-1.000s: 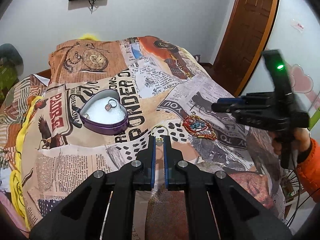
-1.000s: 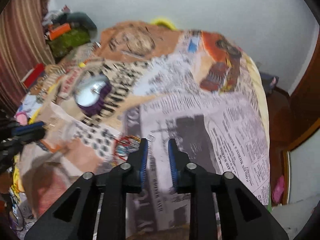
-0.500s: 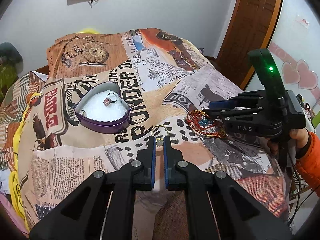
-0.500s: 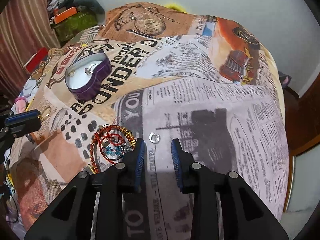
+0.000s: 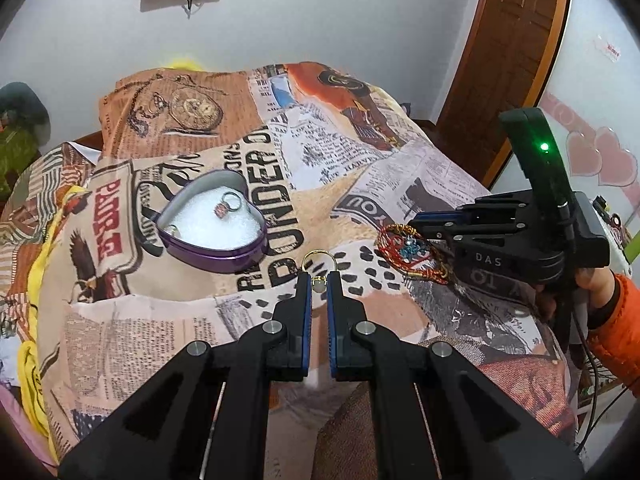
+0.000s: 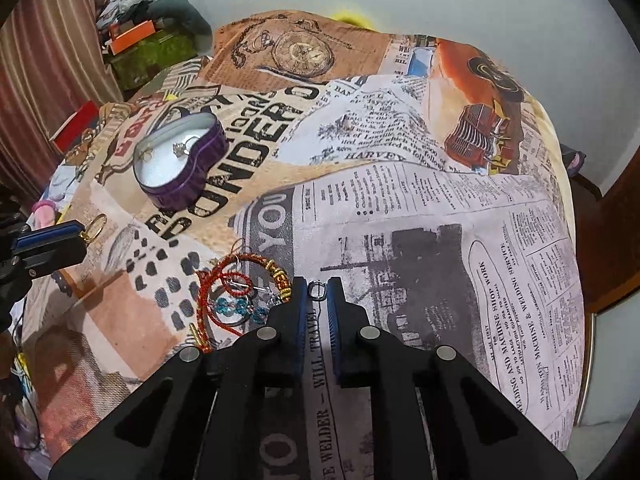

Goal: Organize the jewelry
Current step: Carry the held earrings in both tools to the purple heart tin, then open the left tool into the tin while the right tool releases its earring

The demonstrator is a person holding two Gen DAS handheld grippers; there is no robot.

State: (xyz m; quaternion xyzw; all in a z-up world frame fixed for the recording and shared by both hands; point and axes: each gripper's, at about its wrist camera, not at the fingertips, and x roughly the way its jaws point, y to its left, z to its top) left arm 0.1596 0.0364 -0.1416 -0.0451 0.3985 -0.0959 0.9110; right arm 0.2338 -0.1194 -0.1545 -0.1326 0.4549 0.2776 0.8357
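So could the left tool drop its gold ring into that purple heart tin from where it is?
Probably yes. The left tool holds the gold ring, and the lidless heart tin lies just ahead to its left, with only bare bedspread between them.

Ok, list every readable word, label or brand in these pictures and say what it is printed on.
"DAS": on the right gripper body.
"YOU": bedspread banner.
"HARVEY": bedspread newsprint.
"WILL TRAVEL": bedspread strip between the right gripper's fingers.
"MACHINE SHOP WORK" and "ACETYLENE WELDING SERVICE": bedspread oval advert.
Large black letters beside the heart-shaped tin: only partly visible.
Fine newsprint columns: too small to read.
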